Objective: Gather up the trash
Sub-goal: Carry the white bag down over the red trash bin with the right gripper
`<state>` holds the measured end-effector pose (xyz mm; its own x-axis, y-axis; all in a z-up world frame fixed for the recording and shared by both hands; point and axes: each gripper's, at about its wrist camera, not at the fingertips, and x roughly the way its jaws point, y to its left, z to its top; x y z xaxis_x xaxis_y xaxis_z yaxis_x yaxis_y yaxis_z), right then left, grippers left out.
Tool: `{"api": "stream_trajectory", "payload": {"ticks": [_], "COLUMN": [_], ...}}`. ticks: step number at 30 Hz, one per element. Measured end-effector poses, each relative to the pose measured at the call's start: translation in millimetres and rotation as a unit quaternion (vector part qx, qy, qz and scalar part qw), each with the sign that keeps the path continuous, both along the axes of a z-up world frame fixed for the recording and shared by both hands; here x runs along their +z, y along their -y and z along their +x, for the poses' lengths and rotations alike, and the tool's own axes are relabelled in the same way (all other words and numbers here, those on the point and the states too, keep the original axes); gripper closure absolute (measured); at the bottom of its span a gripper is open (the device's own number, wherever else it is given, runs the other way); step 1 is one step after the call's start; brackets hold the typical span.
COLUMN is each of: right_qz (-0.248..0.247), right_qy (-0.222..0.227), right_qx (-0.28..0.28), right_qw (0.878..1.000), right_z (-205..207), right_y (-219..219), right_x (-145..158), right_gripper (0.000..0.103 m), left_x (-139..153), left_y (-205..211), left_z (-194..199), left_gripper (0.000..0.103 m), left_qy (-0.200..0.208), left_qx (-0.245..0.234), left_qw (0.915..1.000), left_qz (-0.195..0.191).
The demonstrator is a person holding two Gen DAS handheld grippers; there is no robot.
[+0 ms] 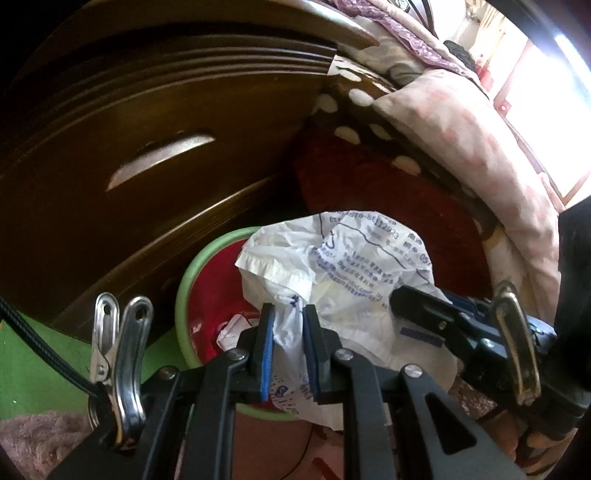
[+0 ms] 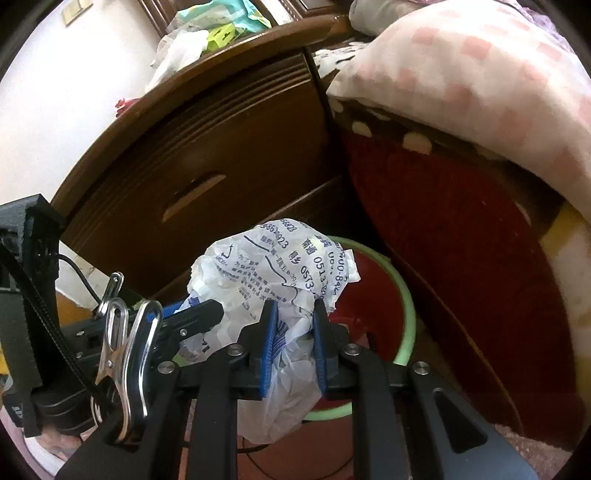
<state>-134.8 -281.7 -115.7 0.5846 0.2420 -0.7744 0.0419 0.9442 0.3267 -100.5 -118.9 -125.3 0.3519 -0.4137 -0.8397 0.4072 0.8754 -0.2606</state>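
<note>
A crumpled white plastic bag [image 1: 354, 266] printed with blue text hangs over a red bin with a pale green rim [image 1: 184, 291]. My left gripper [image 1: 290, 312] is shut on a twisted edge of the bag. My right gripper [image 2: 295, 314] is shut on another part of the same bag [image 2: 273, 269], above the bin [image 2: 406, 306]. In the left wrist view the right gripper's black finger [image 1: 424, 306] presses into the bag from the right. In the right wrist view the left gripper [image 2: 192, 317] shows at the left, against the bag. Some white scraps [image 1: 231, 330] lie inside the bin.
A dark wooden nightstand with a drawer [image 1: 147, 155] stands just behind the bin. A bed with a red cover [image 2: 461, 229] and a pink-patterned quilt [image 2: 480, 85] is at the right. Packets and bags [image 2: 207, 33] lie on the nightstand top. A green mat [image 1: 33, 350] covers the floor at the left.
</note>
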Motion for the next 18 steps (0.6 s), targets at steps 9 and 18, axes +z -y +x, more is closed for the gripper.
{"api": "stream_trajectory", "payload": {"ticks": [9, 18], "right_qz": [-0.009, -0.014], "right_qy": [-0.022, -0.028], "right_qx": [-0.018, -0.026], "right_qw": [1.0, 0.999], "right_z": [11.3, 17.7], "right_y": [1.0, -1.5], "right_x": [-12.9, -22.1], "right_gripper": [0.077, 0.069], "left_x": [-12.0, -17.7], "left_y": [4.5, 9.4], "left_z": [7.1, 8.1], "left_gripper": [0.088, 0.078], "left_qy": [-0.008, -0.008], "left_qx": [0.004, 0.006], "left_qw": [0.9998, 0.9995], "left_qz": [0.016, 0.031]}}
